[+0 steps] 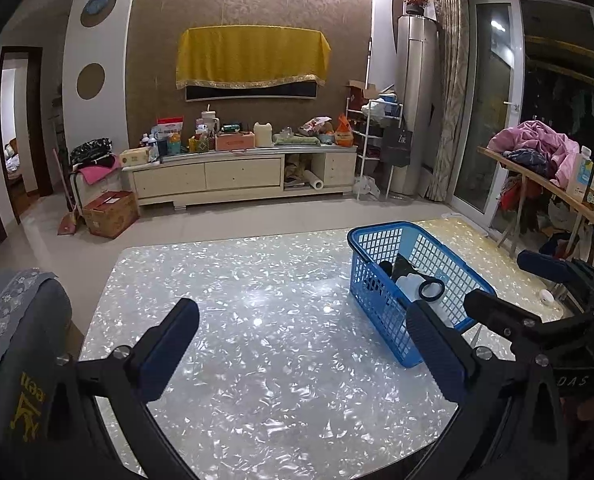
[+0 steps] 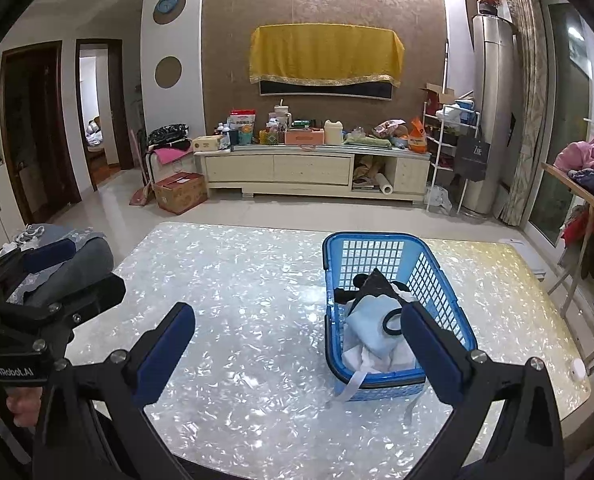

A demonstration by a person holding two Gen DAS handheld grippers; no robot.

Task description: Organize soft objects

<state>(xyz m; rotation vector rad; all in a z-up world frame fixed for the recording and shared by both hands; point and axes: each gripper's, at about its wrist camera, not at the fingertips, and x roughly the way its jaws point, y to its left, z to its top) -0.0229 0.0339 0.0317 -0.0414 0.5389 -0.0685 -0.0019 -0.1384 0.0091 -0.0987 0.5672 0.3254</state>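
A blue plastic basket [image 1: 371,280] [image 2: 331,312] stands on the shiny pearl-patterned table [image 1: 265,344] [image 2: 237,280], right of centre. Inside lie soft items: a pale blue cloth [image 2: 371,320], a black cloth [image 2: 375,282] and a black hair ring [image 1: 431,289] [image 2: 391,322]. A white strap [image 2: 351,386] hangs over the basket's near rim. My left gripper [image 1: 303,352] is open and empty above the table, left of the basket. My right gripper [image 2: 297,354] is open and empty, its right finger in front of the basket. Each gripper shows in the other's view.
A grey embroidered cushion [image 1: 13,320] [image 2: 69,264] lies at the table's left edge. A small white round object [image 1: 546,297] [image 2: 577,369] sits near the table's right edge. A wooden rack with pink clothes [image 1: 537,148] stands at right. A TV cabinet [image 1: 241,176] stands across the floor.
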